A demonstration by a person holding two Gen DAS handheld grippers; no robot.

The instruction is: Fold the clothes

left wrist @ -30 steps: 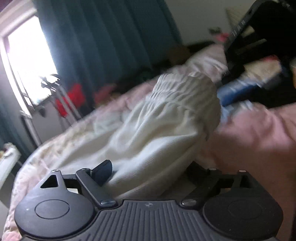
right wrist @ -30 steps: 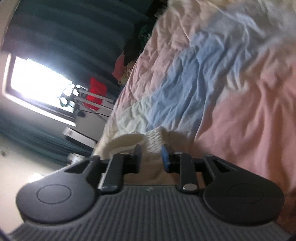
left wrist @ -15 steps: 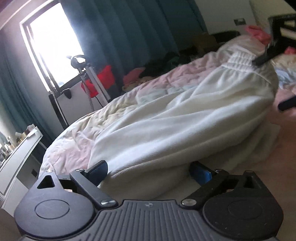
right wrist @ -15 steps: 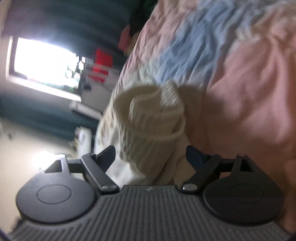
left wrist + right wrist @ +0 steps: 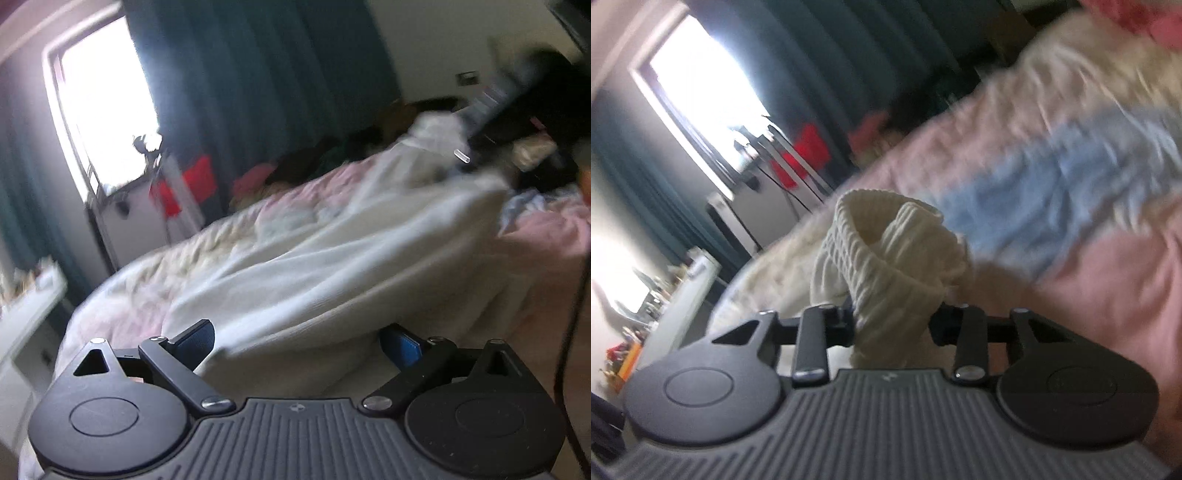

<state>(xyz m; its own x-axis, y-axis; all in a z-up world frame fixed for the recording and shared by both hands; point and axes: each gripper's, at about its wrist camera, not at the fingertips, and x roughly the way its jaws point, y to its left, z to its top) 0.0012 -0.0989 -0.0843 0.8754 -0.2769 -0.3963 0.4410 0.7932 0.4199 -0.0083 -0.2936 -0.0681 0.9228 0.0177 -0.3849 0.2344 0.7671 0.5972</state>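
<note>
My right claw [image 5: 892, 325] pinches the ribbed waistband of the white trousers [image 5: 332, 266]; my left claw [image 5: 295, 341] is spread, cloth between its fingers. Trousers lie doubled on the bed [image 5: 1108, 295], near its edge; fold looks unfinished.

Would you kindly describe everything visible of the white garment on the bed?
The white garment is cream, soft-looking ribbed knit with a gathered ribbed band. It lies rumpled across the pink and blue bedcover, one end lifted. The right gripper is shut on the band; the left gripper stands open around the near edge. Blur hides finer detail.
</note>
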